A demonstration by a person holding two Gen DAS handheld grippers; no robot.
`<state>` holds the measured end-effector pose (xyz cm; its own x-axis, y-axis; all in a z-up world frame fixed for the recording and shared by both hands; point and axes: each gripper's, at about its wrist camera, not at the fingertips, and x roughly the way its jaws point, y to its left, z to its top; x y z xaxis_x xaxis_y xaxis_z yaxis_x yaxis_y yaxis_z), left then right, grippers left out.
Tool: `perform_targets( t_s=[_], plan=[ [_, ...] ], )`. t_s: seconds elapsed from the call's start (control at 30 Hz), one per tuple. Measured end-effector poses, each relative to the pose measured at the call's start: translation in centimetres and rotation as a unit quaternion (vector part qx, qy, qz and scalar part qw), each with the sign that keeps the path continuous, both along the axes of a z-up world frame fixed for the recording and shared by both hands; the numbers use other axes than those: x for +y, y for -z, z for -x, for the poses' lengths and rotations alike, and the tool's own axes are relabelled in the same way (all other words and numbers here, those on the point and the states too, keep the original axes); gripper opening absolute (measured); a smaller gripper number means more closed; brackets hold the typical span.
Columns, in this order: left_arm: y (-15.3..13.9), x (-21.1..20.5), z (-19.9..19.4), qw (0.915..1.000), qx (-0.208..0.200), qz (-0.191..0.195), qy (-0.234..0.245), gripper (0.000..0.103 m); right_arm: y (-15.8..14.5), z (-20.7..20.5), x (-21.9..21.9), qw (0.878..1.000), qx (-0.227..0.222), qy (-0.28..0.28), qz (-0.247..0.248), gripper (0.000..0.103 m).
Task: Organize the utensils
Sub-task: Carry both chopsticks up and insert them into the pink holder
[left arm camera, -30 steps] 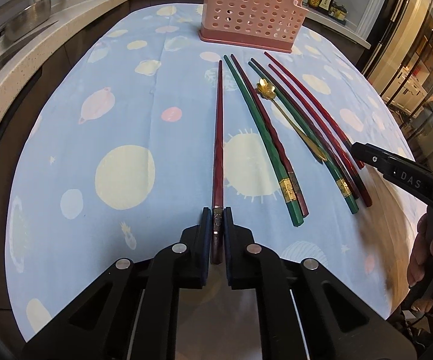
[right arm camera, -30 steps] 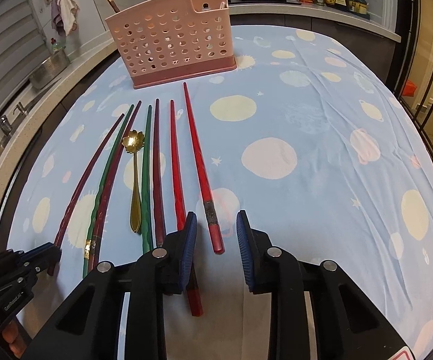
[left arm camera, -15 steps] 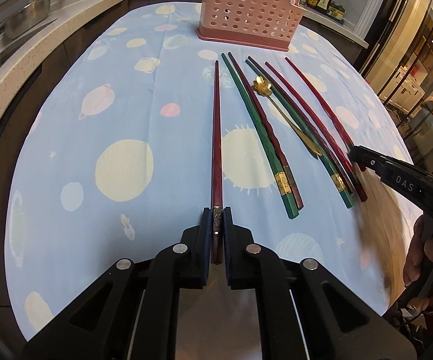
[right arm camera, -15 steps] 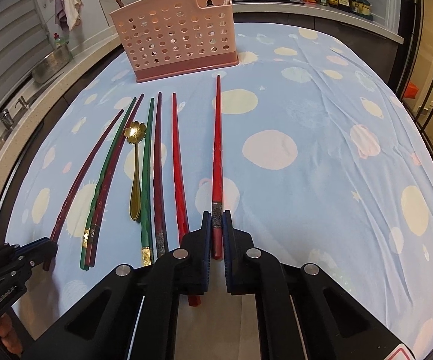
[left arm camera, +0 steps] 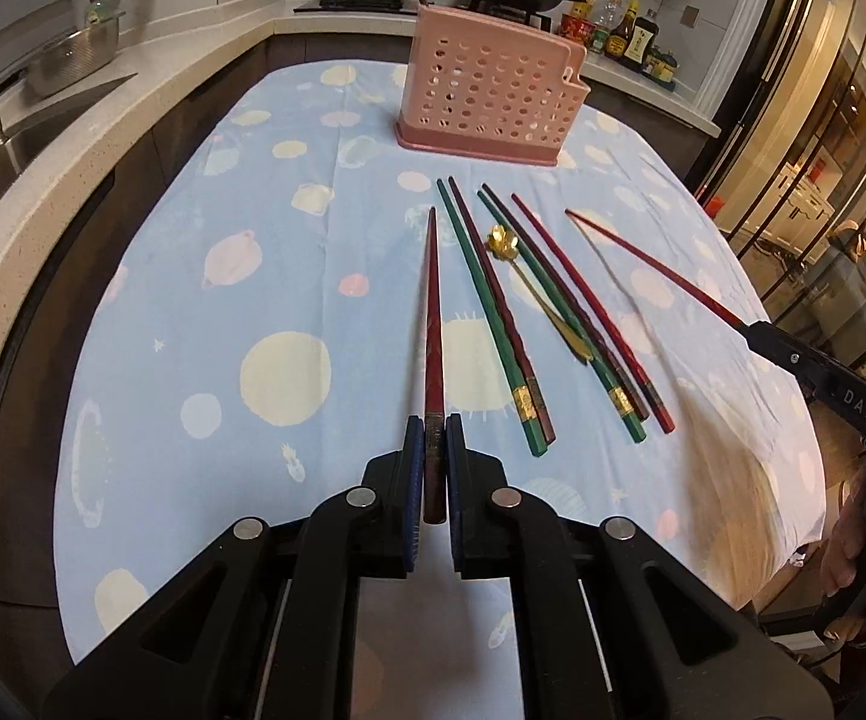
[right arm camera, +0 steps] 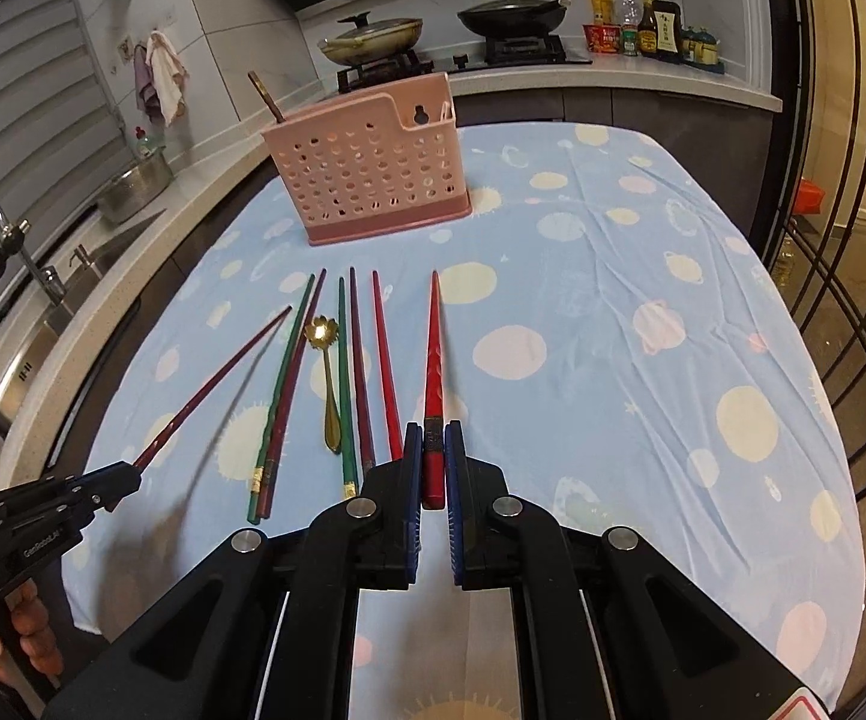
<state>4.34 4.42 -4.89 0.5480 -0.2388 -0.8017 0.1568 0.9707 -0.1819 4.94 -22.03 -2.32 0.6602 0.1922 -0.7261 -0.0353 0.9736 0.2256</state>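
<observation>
Both chopsticks now off the cloth and raised, tips pointing toward the holder, versus lying flat a second back; right jaws were apart then, closed since.

Left gripper (left arm camera: pixel 431 444): jaws nearly closed, pads clamped on the butt end of a dark red chopstick (left arm camera: pixel 433 312), shaft running straight ahead from the jaws; right gripper (right arm camera: pixel 433 450): same, pinched tight on a bright red chopstick (right arm camera: pixel 433 354), tip forward.

Just ahead and between the two grippers, on the blue tablecloth (right arm camera: pixel 613 312): five chopsticks still flat, a green/maroon pair (right arm camera: pixel 285 384), another green/maroon pair (right arm camera: pixel 351 372) and a red single (right arm camera: pixel 386 366); gold spoon (right arm camera: pixel 327 384) lies among them; none touched.

Farther ahead, past the tips: pink utensil holder (right arm camera: pixel 372 180), upright; one brown handle (right arm camera: pixel 266 97) sticks out of its left side, contents otherwise hidden.

Progress, my read: early; at most one item stowed, two in hand, six on the cloth; next is carrying both sticks to the holder and dropping them in tip-down.
</observation>
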Motion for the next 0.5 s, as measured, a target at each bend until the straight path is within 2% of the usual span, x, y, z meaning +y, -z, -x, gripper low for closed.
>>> perform_targets(
  t_s=[0.27, 0.5],
  plan=[
    [-5.4, 0.8, -0.7, 0.9982, -0.056, 0.02, -0.01, 0.007, -5.8, 0.7, -0.9, 0.998, -0.066, 0.006, -0.017, 0.007],
    [-9.9, 1.1, -2.4, 0.9936, -0.11, 0.019, -0.018, 0.007, -9.1, -0.1, -1.8, 0.994, -0.104, 0.011, -0.03, 0.007]
  ],
)
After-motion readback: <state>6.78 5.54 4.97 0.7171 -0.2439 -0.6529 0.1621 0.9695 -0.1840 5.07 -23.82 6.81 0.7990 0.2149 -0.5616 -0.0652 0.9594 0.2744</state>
